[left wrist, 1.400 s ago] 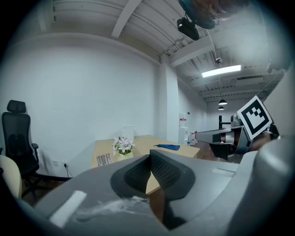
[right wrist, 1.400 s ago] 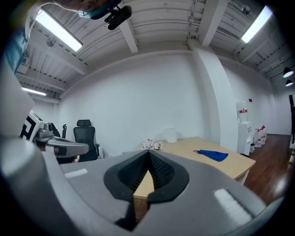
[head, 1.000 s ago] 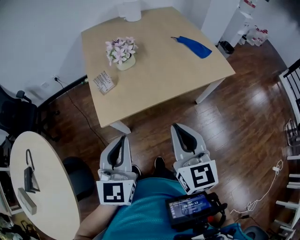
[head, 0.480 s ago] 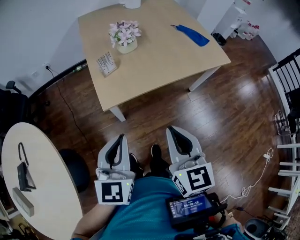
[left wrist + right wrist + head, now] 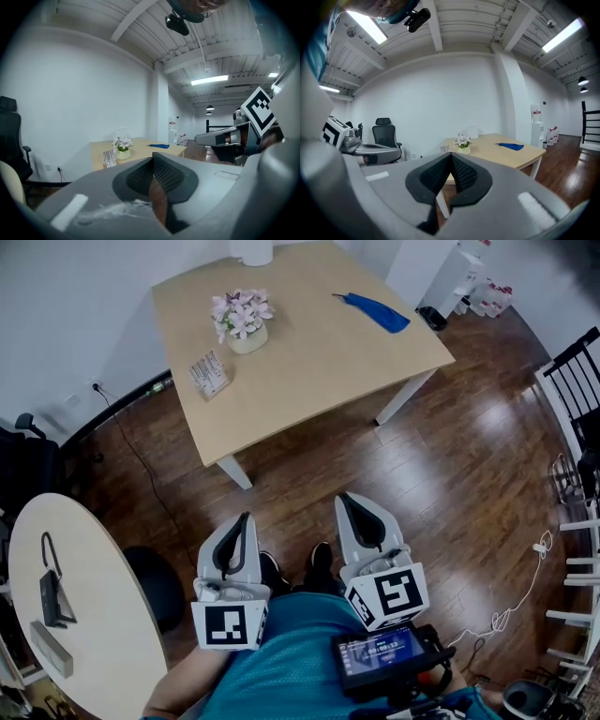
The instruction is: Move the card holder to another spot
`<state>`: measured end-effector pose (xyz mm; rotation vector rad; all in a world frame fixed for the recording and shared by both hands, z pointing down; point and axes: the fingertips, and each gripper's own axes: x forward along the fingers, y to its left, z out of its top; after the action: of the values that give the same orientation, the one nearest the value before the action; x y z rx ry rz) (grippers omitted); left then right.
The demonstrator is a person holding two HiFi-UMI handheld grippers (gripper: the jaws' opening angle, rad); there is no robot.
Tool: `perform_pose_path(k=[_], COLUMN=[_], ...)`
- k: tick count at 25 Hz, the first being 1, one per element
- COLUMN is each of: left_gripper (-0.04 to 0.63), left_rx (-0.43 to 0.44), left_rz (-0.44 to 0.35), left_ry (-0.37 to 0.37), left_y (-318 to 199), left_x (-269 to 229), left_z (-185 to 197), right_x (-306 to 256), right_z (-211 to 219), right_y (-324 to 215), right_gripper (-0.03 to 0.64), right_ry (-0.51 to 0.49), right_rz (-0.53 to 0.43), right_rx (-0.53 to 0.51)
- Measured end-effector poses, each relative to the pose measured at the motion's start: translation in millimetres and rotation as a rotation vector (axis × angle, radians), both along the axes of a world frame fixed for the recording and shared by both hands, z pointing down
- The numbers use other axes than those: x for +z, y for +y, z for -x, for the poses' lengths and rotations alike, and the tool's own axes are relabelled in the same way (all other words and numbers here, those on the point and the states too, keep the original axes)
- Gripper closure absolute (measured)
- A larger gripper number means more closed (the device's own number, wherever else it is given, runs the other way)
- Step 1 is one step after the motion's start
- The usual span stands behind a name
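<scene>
The left gripper point(image 5: 242, 526) and the right gripper point(image 5: 352, 507) are both held low in front of the person's torso, above the wooden floor point(image 5: 309, 474), with neither one over the table point(image 5: 309, 371). In the left gripper view, the left gripper point(image 5: 153, 161) has its pads closed together at the tips with nothing between them. The right gripper view shows the same closed, empty condition for the right gripper point(image 5: 450, 159). The card holder point(image 5: 208, 374) stands on the light wooden table close to its left edge, near a small pot of pink flowers point(image 5: 244, 322) but not touching it, and well apart from both grippers. A blue cloth-like item point(image 5: 375, 311) lies on the far right part of the table. The holder appears small and light, with a stiff body and loose white cards stacked in it; finer detail is too small to resolve. Judged from this, open the jaws before approach, grip across the rigid body low down rather than on the cards, and keep it level, since tilting may spill the contents.
</scene>
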<state>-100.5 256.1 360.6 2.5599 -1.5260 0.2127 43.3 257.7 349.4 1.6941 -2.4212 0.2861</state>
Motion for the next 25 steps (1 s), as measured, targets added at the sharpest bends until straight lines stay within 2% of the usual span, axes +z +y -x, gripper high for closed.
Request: perform_pose_path(k=[10, 25], left_gripper=[0.580, 0.578], left_rx=[0.032, 0.022], left_rz=[-0.029, -0.038], left_ry=[-0.030, -0.049], left_y=[3.0, 10.7], left_x=[-9.0, -8.3], left_z=[-37.5, -44.9], right_x=[-3.3, -1.0], right_z=[-37.4, -43.3], right_y=[12.7, 21.8], right_gripper=[0.626, 0.627], right_ry=[-0.014, -0.028], right_rz=[-0.004, 0.009], right_rx=[0.025, 0.022])
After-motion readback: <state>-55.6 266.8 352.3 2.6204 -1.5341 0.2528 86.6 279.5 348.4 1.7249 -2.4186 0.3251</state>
